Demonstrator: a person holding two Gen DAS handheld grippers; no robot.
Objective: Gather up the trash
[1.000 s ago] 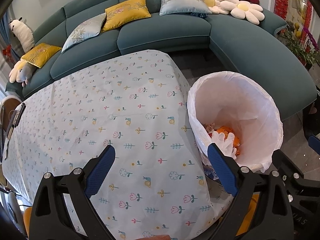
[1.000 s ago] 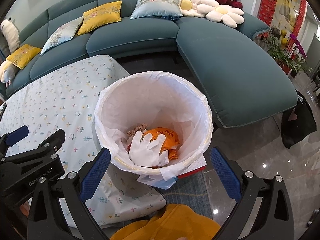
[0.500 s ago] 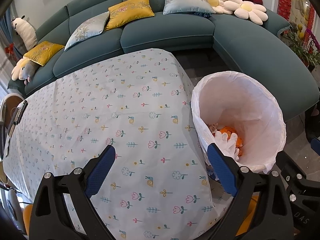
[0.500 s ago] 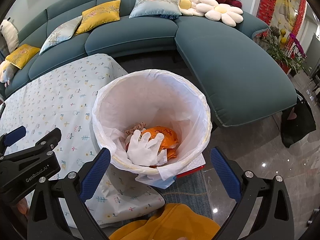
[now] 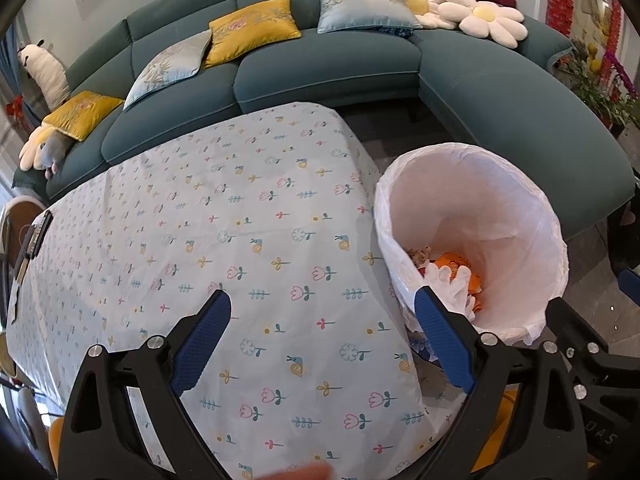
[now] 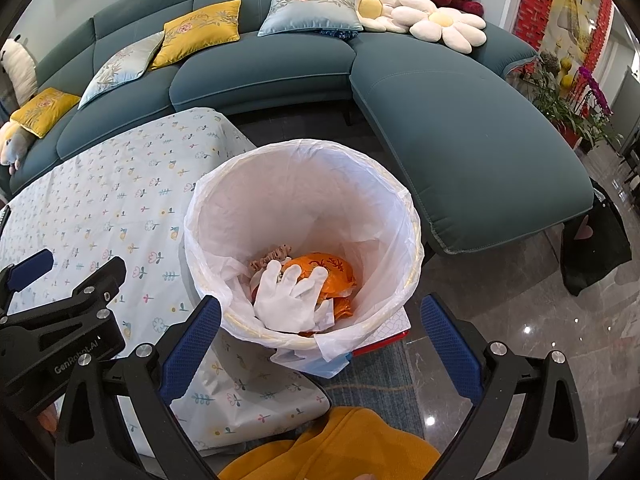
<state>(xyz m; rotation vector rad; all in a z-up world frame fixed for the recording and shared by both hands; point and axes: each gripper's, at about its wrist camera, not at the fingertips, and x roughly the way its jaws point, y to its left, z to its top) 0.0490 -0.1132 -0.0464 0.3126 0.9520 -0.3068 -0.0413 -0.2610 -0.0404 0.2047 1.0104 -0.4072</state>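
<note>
Over the last second little changes. In the left wrist view the bin (image 5: 472, 236) slides slightly toward the right and the tablecloth (image 5: 224, 232) fills more of the frame; in the right wrist view the bin (image 6: 304, 240) sits a touch lower and more central. Neither tool picks anything up. The left gripper (image 5: 320, 332) has its jaws wide apart over bare cloth, holding nothing. The right gripper (image 6: 320, 344) is likewise spread wide and empty, hanging above the near rim of the bin.

The trash lies at the bottom of the bin's white liner: a white glove (image 6: 288, 296) on top of an orange wrapper (image 6: 332, 268), with a small brown scrap (image 6: 272, 256) behind them. No loose trash shows on the cloth in either view, so collection looks finished or close to it.

A teal sofa (image 5: 360, 68) with yellow and blue cushions curves across the top of both frames. A dark flat object (image 5: 36, 236) lies at the far left edge of the left view. Yellow fabric (image 6: 332, 448) fills the bottom centre of the right view. Nothing stands between the grippers and the bin.
</note>
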